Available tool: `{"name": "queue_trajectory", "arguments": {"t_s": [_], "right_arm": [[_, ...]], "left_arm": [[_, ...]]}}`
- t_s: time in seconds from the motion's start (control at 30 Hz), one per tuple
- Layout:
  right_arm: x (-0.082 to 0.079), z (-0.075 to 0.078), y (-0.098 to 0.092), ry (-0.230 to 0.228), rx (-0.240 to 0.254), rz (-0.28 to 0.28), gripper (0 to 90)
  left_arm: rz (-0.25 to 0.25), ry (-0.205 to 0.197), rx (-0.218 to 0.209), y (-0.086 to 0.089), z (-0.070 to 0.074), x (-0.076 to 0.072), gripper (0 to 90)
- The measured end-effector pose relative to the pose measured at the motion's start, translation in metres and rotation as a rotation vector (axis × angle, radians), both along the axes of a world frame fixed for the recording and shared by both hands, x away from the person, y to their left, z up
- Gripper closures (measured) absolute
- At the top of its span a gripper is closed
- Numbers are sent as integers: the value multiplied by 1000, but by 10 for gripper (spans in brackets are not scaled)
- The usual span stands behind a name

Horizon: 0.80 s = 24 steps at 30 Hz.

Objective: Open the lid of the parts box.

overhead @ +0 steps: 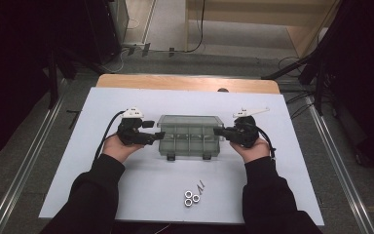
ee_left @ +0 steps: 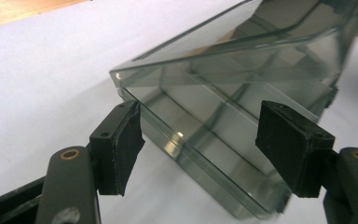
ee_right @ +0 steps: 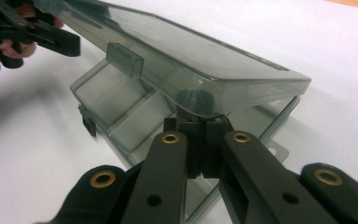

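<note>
A smoky clear plastic compartment box [overhead: 190, 139] lies mid-table, its hinged lid [ee_right: 200, 60] raised a little above the base [ee_right: 121, 112]. My left gripper [overhead: 158, 135] is at the box's left end. Its jaws stand open on either side of that end [ee_left: 205, 144], and the pads [ee_left: 121, 144] do not touch the plastic. My right gripper [overhead: 218, 131] is at the right end, shut, with its tips tucked under the lid's edge [ee_right: 198, 123]. The left gripper [ee_right: 28, 32] also appears far off by the lid's other end.
Three metal nuts [overhead: 191, 197] and a couple of small screws [overhead: 199, 185] lie near the front edge of the white tabletop [overhead: 102, 185]. The person's dark sleeves come in from the bottom. A wooden strip [overhead: 185, 83] runs along the table's far edge.
</note>
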State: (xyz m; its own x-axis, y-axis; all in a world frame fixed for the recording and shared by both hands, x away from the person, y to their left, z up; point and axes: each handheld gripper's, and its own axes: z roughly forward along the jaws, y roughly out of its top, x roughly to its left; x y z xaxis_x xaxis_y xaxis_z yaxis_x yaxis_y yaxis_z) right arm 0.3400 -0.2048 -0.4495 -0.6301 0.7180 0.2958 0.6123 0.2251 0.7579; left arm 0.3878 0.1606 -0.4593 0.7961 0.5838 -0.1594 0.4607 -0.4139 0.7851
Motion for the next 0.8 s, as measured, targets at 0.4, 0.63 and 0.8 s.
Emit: {"name": "queue_trajectory", "arguments": {"t_s": [0.4, 0.63, 0.8], "right_arm": [[5, 1, 2, -9, 4, -2, 900], [6, -1, 3, -3, -1, -1, 893], [4, -3, 3, -3, -7, 4, 852]], "left_arm": [[28, -40, -8, -5, 1, 19, 433], [43, -57, -5, -9, -1, 18, 589], [47, -63, -1, -10, -2, 18, 592]]}}
